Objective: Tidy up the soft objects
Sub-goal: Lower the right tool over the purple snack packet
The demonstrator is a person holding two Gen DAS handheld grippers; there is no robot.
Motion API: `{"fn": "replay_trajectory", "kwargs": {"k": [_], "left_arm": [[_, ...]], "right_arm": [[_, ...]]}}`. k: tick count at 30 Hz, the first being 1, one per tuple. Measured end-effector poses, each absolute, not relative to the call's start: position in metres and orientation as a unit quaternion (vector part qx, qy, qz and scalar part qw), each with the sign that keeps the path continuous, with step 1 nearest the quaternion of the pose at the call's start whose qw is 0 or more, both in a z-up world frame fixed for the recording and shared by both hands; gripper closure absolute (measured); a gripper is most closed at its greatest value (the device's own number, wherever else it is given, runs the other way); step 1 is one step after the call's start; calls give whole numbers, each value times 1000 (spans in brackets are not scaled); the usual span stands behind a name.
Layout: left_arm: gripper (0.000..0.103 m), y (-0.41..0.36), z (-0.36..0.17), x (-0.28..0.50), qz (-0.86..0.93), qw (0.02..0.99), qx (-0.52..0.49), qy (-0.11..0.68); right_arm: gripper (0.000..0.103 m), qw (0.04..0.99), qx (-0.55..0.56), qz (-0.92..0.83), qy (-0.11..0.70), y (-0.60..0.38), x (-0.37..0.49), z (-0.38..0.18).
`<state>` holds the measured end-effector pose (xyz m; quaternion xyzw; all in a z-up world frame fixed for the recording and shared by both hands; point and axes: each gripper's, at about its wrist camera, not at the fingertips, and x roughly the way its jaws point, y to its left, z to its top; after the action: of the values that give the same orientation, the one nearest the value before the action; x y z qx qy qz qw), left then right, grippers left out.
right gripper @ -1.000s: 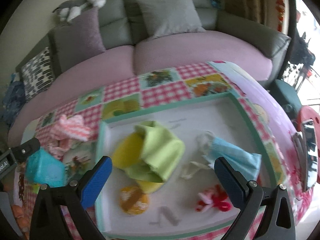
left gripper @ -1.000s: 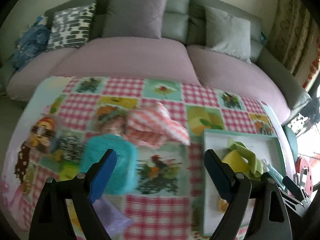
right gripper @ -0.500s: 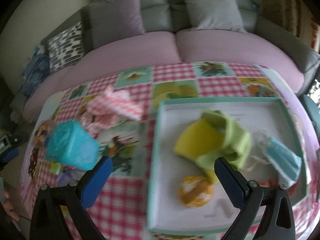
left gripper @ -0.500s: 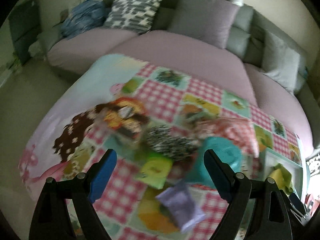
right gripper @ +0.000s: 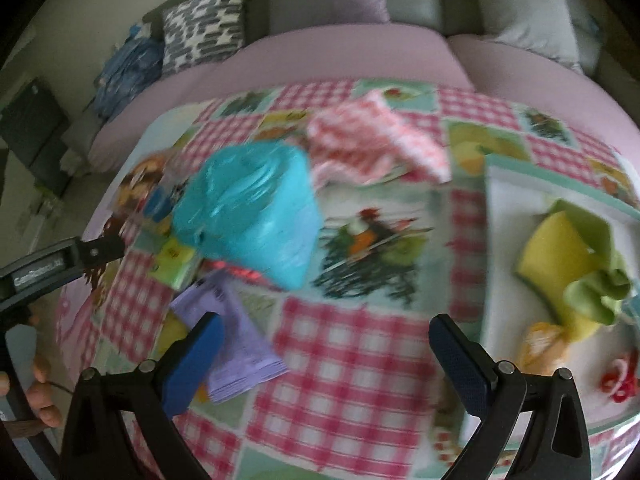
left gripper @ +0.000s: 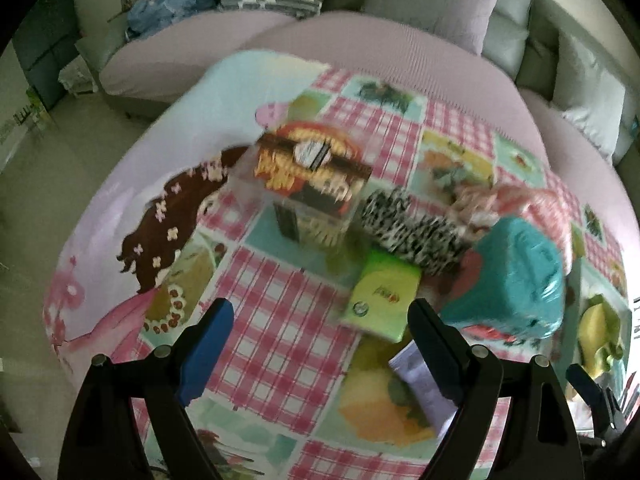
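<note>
A checked cloth covers the table point(left gripper: 280, 344). My left gripper point(left gripper: 320, 344) and right gripper point(right gripper: 326, 352) are spread wide, holding nothing. The teal bag point(right gripper: 248, 216) sits ahead. Grabbing fast, I might knock the purple packet point(right gripper: 236, 340) away.

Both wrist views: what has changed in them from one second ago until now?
Both views swung left, off the tray and toward the loose things on the cloth. The right gripper was over the tray; now it is over the checked cloth by the purple packet. The left gripper now faces the green packet. Nothing was gripped or released; both jaws stayed open, and nothing on the table moved.
</note>
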<state>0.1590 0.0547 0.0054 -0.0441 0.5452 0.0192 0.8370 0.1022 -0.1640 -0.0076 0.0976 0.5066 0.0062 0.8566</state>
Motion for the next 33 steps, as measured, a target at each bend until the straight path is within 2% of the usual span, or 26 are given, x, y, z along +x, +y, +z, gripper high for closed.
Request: {"fn": "replay_trajectory", "kwargs": {"k": [7,20,33], "left_arm": [[14,64,-27,169,17,809,-55,586],[14,81,-31,174,22,807,-85,584],[14,81,-29,175,22,807,-98,582]], "right_arm": [[0,840,72,31,537,-130,113,-31],[0,824,28,57,564,-84,120,-58],[0,829,-11,55,556,-45,125,-73]]}}
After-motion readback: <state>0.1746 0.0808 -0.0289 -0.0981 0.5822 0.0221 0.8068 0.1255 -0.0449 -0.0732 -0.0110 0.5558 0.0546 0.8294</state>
